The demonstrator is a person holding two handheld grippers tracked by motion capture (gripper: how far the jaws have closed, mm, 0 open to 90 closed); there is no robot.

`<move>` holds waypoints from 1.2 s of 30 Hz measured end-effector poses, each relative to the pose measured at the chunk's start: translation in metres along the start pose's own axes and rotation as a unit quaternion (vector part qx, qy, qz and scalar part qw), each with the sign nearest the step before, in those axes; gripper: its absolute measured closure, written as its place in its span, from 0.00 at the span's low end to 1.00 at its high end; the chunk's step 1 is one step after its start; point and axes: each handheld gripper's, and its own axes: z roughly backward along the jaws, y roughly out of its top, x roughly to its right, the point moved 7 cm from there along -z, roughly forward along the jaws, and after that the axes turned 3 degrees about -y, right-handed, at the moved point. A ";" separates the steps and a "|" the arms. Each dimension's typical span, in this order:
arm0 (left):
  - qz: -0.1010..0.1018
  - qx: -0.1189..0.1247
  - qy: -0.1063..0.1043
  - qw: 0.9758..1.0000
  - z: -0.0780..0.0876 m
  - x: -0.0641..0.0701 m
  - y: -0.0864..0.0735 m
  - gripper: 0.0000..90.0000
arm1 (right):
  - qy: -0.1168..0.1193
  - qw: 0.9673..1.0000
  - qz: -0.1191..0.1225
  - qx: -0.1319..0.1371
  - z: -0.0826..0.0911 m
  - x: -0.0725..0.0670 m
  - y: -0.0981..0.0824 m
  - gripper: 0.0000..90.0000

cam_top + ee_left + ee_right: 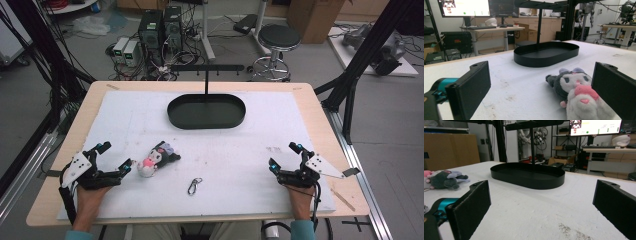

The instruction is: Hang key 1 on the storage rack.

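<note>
- Left gripper (116, 156): resting near the table's front left corner, held by a hand coming in over the front edge; jaws standing wide apart and gripping nothing. In the left gripper view (539, 85) its right jaw is sitting just beside the plush toy, with no pad pressing on it.
- Plush toy (156, 158): lying on its side on the white mat (125, 120), left of centre and towards the front edge, just right of the left gripper; grey and white body, pink patches showing.
- Carabiner clip (194, 186): lying flat on the mat near the middle of the front edge, apart from the toy.
- Black oval tray (206, 123): sitting at the middle of the mat towards the back edge, a thin post rising from it to a black crossbar (207, 67).
- Right gripper (284, 155): resting near the front right corner, jaws spread wide, nothing lying between them.
</note>
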 end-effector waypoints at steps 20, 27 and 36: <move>-0.007 -0.116 -0.033 0.993 -0.005 0.012 0.038 0.03 | 0.000 1.000 0.001 -0.003 0.000 0.000 0.000 0.01; -0.018 -0.152 -0.045 0.987 -0.010 0.015 0.052 0.03 | 0.000 1.000 0.004 -0.002 0.000 0.000 0.000 0.01; -0.018 -0.229 -0.067 0.971 -0.019 0.025 0.054 0.03 | 0.001 1.000 0.005 -0.001 0.000 -0.001 0.000 0.01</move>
